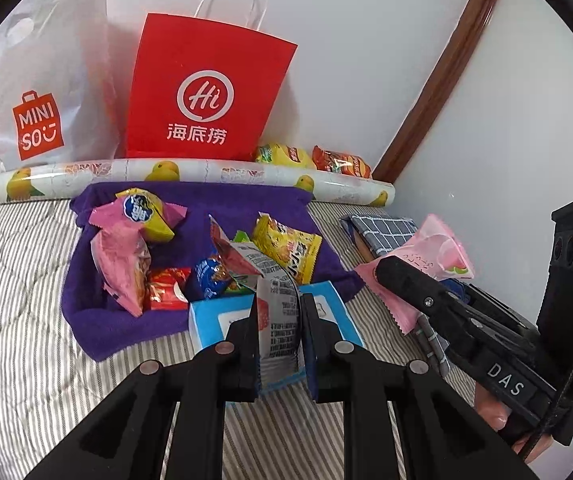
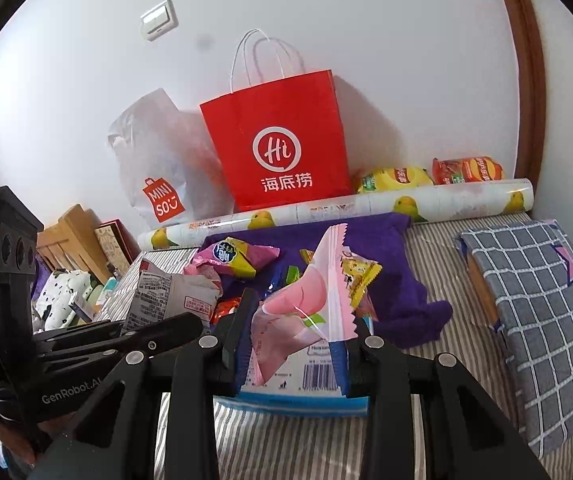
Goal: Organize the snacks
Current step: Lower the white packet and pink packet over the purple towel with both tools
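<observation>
L gripper [image 1: 278, 312] pinches a grey-white pack [image 1: 280, 316] w/ printed text, jaws pressed tight on it, held above the blue-white box [image 1: 214, 322] at the near edge of the purple cloth [image 1: 98, 308]. R gripper [image 2: 294, 332] clamps a pink pack [image 2: 306, 300], jaws narrow around it, over the same box [image 2: 306, 376]. In L view the R gripper [image 1: 390, 276] sits to the right w/ the pink pack [image 1: 434, 256] sticking out past its tips.

Rest of the snacks lie piled on the cloth: pink-yellow bag [image 1: 146, 216], yellow pack [image 1: 290, 250], red pack [image 1: 166, 294], blue one [image 1: 212, 276]. Behind: patterned roll [image 1: 190, 176], red bag [image 1: 206, 92], white bag [image 1: 46, 88], two chip bags [image 1: 314, 158] by the wall. Checked cloth [image 2: 538, 280] lies right on the striped bed [image 1: 18, 300].
</observation>
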The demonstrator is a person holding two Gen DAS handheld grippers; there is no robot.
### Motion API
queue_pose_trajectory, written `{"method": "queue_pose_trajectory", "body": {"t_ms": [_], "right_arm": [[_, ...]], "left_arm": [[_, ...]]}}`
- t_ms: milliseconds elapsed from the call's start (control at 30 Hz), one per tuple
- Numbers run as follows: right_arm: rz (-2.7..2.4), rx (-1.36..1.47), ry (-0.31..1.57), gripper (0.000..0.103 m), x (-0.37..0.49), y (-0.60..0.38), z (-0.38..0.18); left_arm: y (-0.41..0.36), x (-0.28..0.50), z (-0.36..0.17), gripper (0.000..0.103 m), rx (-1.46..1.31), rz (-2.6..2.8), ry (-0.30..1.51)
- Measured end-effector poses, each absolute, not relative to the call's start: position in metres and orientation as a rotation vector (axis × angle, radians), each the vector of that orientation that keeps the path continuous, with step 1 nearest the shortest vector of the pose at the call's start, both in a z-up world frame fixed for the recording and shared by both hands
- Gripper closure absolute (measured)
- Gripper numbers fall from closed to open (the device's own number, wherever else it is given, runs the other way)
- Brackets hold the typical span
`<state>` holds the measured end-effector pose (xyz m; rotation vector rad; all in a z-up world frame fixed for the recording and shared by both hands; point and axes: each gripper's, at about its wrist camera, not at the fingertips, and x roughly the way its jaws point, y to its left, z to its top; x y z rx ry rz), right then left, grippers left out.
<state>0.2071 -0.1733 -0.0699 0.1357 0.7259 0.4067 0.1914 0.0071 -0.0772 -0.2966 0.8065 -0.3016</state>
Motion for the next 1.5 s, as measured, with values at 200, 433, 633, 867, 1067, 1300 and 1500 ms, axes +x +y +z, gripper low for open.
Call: {"method": "queue_pose_trajectory", "body": {"t_ms": [200, 433, 633, 867, 1067, 1300, 1500], "right_arm": [[0.413, 0.114, 0.72, 0.07, 0.218, -0.165, -0.068], [0.414, 0.1, 0.713, 0.07, 0.229, -0.158, -0.067], [0.406, 0.107, 0.717, 0.07, 0.239, -0.157, -0.069], [0.407, 0.098, 0.713, 0.07, 0.248, -0.152, -0.069], [0.407, 0.086, 0.708, 0.07, 0.258, -0.149, -0.068], [0.396, 0.08, 0.698, 0.07, 0.27, -0.149, -0.07], [0.387, 0.08, 0.704, 0.07, 0.283, -0.151, -0.076]], "left_arm": [[0.014, 0.202, -0.074, 0.088, -0.295, -0.298, 0.798], [0.019, 0.213, -0.074, 0.088, -0.303, -0.302, 0.796], [0.021, 0.22, -0.074, 0.088, -0.299, -0.304, 0.799], [0.023, 0.227, -0.074, 0.088, -0.3, -0.303, 0.799], [0.026, 0.237, -0.075, 0.088, -0.296, -0.308, 0.804], [0.026, 0.249, -0.073, 0.088, -0.276, -0.309, 0.8], [0.024, 0.264, -0.072, 0.088, -0.257, -0.314, 0.802]]}}
